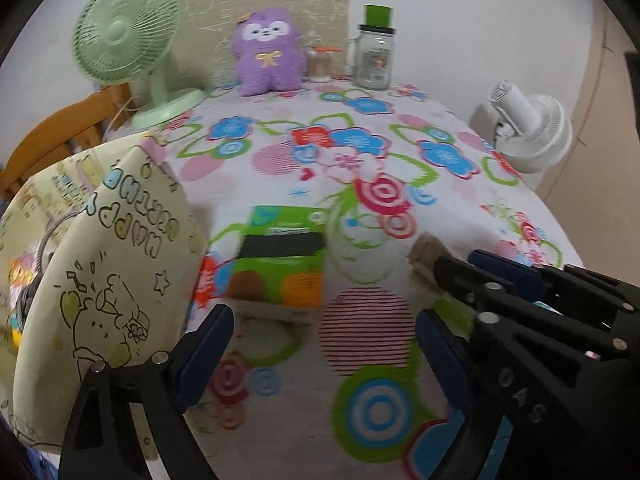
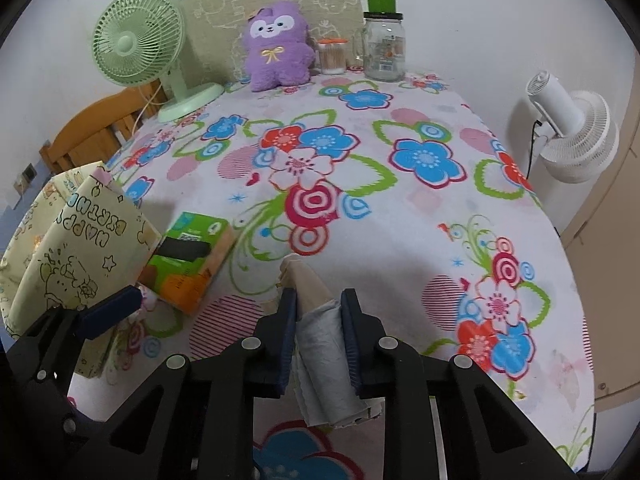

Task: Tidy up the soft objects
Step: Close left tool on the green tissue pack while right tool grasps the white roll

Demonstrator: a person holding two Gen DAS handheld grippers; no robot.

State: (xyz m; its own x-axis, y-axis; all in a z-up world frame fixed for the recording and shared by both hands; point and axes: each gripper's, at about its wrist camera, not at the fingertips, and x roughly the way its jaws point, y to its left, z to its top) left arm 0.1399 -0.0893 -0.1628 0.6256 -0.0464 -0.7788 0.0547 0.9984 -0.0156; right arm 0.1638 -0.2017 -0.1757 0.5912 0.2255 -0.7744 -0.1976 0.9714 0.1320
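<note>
My right fingers [image 2: 319,334] pinch a rolled grey cloth [image 2: 328,368] above the floral surface [image 2: 400,240].
My left fingers [image 1: 324,344] are spread, holding nothing; the bag [image 1: 112,280] beside them reads "HAPPY".

A flower-patterned tablecloth [image 2: 400,240] covers a table against a plain white wall [image 2: 460,12]. A wooden chair [image 2: 92,128] stands at its left edge.

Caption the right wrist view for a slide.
Right gripper clamps a rolled grey cloth above the floral tablecloth, tissue pack at left.
</note>
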